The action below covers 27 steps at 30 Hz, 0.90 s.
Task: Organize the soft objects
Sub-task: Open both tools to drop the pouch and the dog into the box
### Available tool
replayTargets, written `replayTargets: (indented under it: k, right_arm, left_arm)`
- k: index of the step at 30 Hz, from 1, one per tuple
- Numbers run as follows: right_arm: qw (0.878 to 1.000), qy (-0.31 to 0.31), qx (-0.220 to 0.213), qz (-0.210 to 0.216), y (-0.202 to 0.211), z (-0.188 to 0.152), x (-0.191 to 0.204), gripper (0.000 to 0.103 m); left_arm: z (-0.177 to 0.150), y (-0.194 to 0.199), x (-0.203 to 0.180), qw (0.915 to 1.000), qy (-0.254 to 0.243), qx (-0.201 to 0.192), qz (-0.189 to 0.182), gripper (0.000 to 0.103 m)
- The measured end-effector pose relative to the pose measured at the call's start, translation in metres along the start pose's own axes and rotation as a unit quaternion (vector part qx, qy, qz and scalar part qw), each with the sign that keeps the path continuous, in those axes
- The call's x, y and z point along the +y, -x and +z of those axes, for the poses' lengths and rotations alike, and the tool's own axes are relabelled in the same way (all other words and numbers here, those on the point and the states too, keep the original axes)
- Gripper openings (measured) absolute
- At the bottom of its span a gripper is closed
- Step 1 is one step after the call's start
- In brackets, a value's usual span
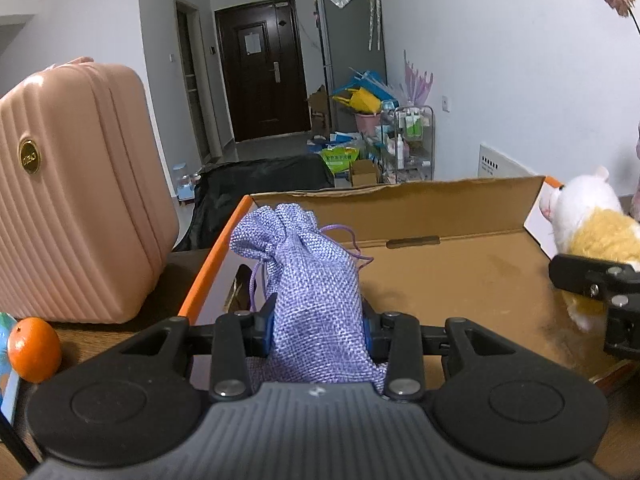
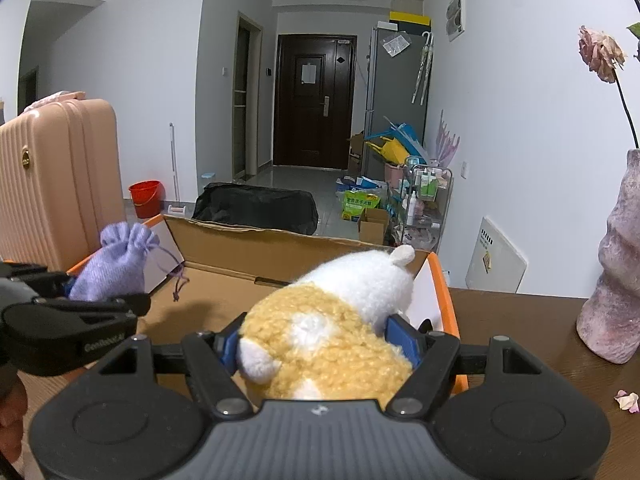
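Observation:
My left gripper point(image 1: 318, 330) is shut on a lilac woven drawstring pouch point(image 1: 308, 280) and holds it upright over the left part of an open cardboard box with orange edges point(image 1: 460, 276). My right gripper point(image 2: 322, 342) is shut on a white and yellow plush hamster point(image 2: 332, 320) over the right part of the same box point(image 2: 224, 296). The pouch point(image 2: 114, 264) and left gripper point(image 2: 68, 312) show at the left of the right wrist view. The plush point(image 1: 588, 224) and right gripper point(image 1: 600, 284) show at the right of the left wrist view.
A pink ribbed suitcase point(image 1: 72, 208) stands on the wooden table left of the box, with an orange point(image 1: 34, 350) in front of it. A pink textured vase point(image 2: 614, 280) with a dried rose stands right of the box. Petals point(image 2: 628, 400) lie on the table.

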State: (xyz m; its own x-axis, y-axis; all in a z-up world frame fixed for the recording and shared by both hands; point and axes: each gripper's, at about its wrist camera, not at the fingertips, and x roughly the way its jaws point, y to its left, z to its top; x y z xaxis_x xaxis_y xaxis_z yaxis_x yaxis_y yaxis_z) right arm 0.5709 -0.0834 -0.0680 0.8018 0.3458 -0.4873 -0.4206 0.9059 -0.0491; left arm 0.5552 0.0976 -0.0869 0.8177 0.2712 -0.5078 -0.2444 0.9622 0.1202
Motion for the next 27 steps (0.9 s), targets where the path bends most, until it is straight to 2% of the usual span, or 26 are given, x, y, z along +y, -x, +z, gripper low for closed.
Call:
replayTargets:
  k: [14, 17, 18, 19, 20, 22, 24, 27]
  right_arm:
    - [0.999, 0.015, -0.039, 0.001, 0.003, -0.009, 0.005, 0.072]
    - [0.999, 0.017, -0.037, 0.004, 0.002, -0.01, 0.006, 0.078]
    - [0.999, 0.015, -0.035, 0.003, 0.001, -0.01, 0.005, 0.084]
    - [0.999, 0.012, -0.034, 0.002, 0.001, -0.009, 0.003, 0.092]
    - [0.999, 0.008, -0.034, -0.001, 0.001, -0.008, 0.001, 0.096]
    - [0.999, -0.001, -0.037, -0.007, 0.003, -0.005, -0.001, 0.099]
    - [0.999, -0.006, -0.035, -0.01, 0.004, -0.003, -0.003, 0.101]
    - [0.999, -0.012, -0.031, -0.014, 0.004, -0.003, -0.006, 0.103]
  left_arm:
    - [-0.001, 0.005, 0.007, 0.9996, 0.026, -0.013, -0.004, 0.04]
    - [-0.001, 0.006, 0.008, 0.9995, 0.028, -0.013, -0.008, 0.047]
    - [0.0, 0.007, 0.008, 0.9994, 0.029, -0.015, -0.008, 0.054]
    - [0.0, 0.009, 0.009, 0.9993, 0.032, -0.019, -0.008, 0.065]
    - [0.0, 0.011, 0.011, 0.9991, 0.036, -0.021, -0.008, 0.074]
    - [0.0, 0.015, 0.013, 0.9984, 0.046, -0.031, 0.001, 0.102]
    - [0.0, 0.02, 0.013, 0.9977, 0.047, -0.045, 0.017, 0.103]
    - [-0.001, 0.02, 0.013, 0.9981, 0.048, -0.038, 0.009, 0.103]
